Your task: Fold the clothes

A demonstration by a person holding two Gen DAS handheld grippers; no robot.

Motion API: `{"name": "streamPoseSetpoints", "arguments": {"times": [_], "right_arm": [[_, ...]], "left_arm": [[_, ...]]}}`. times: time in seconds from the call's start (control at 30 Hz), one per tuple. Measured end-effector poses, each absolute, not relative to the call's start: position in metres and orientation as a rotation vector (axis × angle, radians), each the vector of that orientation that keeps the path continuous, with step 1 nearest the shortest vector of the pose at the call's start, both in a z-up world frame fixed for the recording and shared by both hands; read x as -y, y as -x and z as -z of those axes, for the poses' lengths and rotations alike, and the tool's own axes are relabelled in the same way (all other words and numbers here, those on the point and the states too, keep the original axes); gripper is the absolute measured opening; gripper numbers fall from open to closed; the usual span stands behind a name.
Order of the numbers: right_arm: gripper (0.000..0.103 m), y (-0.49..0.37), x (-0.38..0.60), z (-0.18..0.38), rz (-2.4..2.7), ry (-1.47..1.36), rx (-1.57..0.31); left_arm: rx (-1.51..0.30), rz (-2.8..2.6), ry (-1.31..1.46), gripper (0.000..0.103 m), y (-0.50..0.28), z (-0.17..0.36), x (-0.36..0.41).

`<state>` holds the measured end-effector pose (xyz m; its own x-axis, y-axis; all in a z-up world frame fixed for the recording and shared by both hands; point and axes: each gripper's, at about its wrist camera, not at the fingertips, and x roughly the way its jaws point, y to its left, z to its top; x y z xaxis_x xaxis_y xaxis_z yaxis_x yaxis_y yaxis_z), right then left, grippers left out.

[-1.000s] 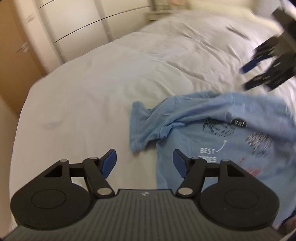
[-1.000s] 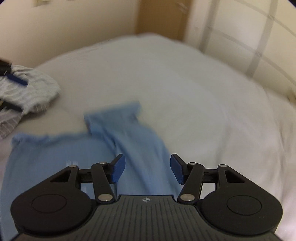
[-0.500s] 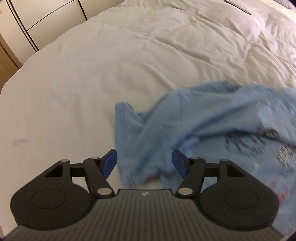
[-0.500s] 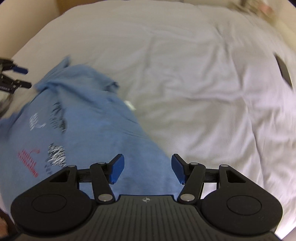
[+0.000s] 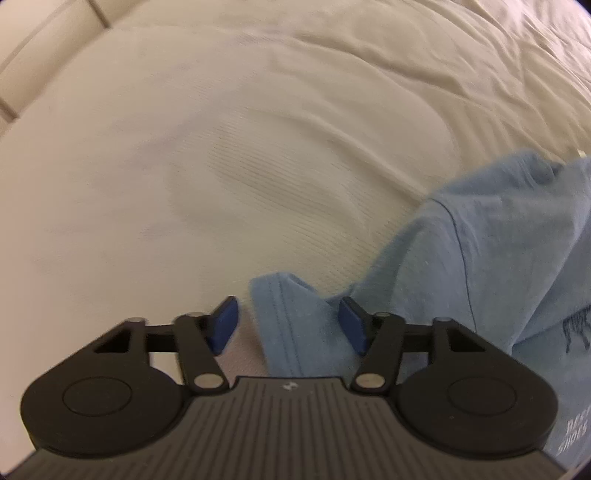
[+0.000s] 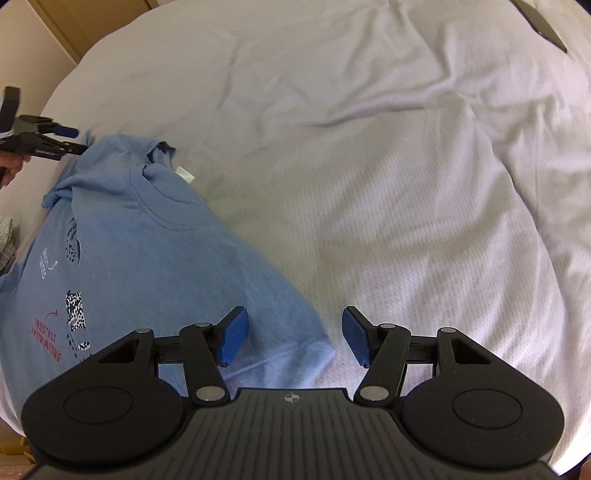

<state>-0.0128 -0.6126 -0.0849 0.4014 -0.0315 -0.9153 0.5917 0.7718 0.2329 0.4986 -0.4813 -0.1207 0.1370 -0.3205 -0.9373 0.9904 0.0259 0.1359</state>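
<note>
The left gripper (image 5: 288, 325) has its jaws apart, and a sleeve (image 5: 291, 317) of the blue shirt (image 5: 498, 251) lies between its pads, not clamped. The right gripper (image 6: 291, 339) is also spread wide, with a hemmed corner (image 6: 310, 350) of the shirt between its pads. Beyond them the shirt lies print-up and rumpled on the white bed (image 6: 388, 166), its collar (image 6: 155, 192) towards the far side. A dark flat object (image 6: 543, 26) lies at the bed's far edge.
</note>
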Motion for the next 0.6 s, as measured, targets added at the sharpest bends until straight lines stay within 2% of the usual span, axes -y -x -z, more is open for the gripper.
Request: {"name": "streamPoseSetpoints", "arguments": {"times": [0.03, 0.1, 0.23, 0.4, 0.5, 0.57, 0.6], "right_arm": [[0.059, 0.014, 0.612, 0.085, 0.421, -0.597, -1.097], [0.059, 0.016, 0.611, 0.087, 0.416, -0.606, -1.093], [0.059, 0.02, 0.611, 0.087, 0.426, -0.637, -1.066], [0.059, 0.028, 0.617, 0.096, 0.469, -0.709, -1.008], [0.059, 0.033, 0.621, 0.105, 0.496, -0.768, -0.986], [0.053, 0.032, 0.619, 0.107, 0.494, -0.788, -0.992], [0.036, 0.03, 0.617, 0.106, 0.487, -0.795, -0.998]], "left_arm": [[-0.886, 1.254, -1.024, 0.018, -0.499, 0.122, 0.482], [-0.882, 1.272, -1.021, 0.003, -0.497, 0.117, 0.481], [-0.763, 1.261, -0.944, 0.003, -0.495, 0.08, 0.463], [-0.702, 1.195, -0.871, 0.003, -0.51, 0.042, 0.439], [-0.706, 1.2, -0.903, 0.003, -0.507, 0.037, 0.431], [-0.704, 1.202, -0.911, 0.003, -0.503, 0.032, 0.429], [-0.703, 1.203, -0.914, 0.003, -0.5, 0.029, 0.428]]}}
